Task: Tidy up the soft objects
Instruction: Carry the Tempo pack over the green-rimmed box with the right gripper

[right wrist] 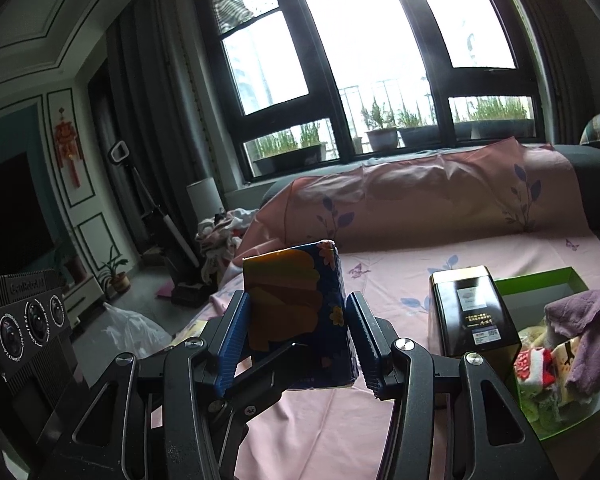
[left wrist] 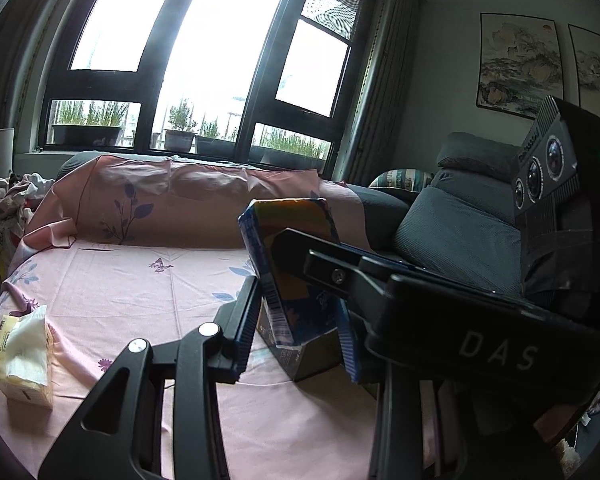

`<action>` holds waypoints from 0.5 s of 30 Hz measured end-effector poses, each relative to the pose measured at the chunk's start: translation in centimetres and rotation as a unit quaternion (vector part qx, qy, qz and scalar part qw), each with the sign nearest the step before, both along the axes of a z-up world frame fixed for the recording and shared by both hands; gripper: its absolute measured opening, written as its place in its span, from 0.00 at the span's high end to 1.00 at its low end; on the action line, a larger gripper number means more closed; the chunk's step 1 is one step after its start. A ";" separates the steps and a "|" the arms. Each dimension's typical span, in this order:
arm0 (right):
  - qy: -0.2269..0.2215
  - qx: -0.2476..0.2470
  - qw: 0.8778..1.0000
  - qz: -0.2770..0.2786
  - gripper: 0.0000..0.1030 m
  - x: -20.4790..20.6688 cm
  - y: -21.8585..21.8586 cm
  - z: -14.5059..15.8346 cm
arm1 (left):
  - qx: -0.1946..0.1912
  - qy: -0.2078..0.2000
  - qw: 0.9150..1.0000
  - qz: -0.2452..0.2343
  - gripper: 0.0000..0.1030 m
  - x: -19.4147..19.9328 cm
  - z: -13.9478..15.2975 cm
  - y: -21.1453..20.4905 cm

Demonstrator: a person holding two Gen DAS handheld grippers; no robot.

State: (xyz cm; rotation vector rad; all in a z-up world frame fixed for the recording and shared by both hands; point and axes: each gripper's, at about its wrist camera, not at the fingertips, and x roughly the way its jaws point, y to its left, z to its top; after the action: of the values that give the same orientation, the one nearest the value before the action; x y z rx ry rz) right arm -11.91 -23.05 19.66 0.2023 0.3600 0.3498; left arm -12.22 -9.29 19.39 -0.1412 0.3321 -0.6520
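A blue and orange tissue pack (right wrist: pixel 300 312) stands upright above the pink sheet, between the blue pads of my right gripper (right wrist: pixel 296 340). The jaws press both its sides. In the left wrist view the same pack (left wrist: pixel 296 268) is held by the right gripper's fingers (left wrist: pixel 332 272), which reach in from the right. My left gripper (left wrist: pixel 300 320) sits just below and around it, jaws apart, with the left pad (left wrist: pixel 246 328) clear of the pack. A green box (right wrist: pixel 540 280) at the right holds a purple cloth (right wrist: pixel 584 328) and other soft items.
A dark tin box (right wrist: pixel 472 312) stands next to the green box. A yellow tissue pack (left wrist: pixel 22 356) with a tissue sticking out lies on the pink sheet (left wrist: pixel 140 288) at the left. A clothes pile (right wrist: pixel 224 228) lies at the sofa's far end.
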 end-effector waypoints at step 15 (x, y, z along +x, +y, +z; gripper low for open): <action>-0.004 0.047 0.998 -0.049 0.49 -0.5 -6.2 0.2 | 0.034 -0.007 0.998 -0.049 0.67 0.6 1.1 -6.0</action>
State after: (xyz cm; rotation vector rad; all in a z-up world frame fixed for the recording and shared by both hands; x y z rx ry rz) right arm -12.38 -29.22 19.87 0.3105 0.3245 0.2708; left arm -11.58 -15.32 20.54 -0.0557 0.3485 -0.7367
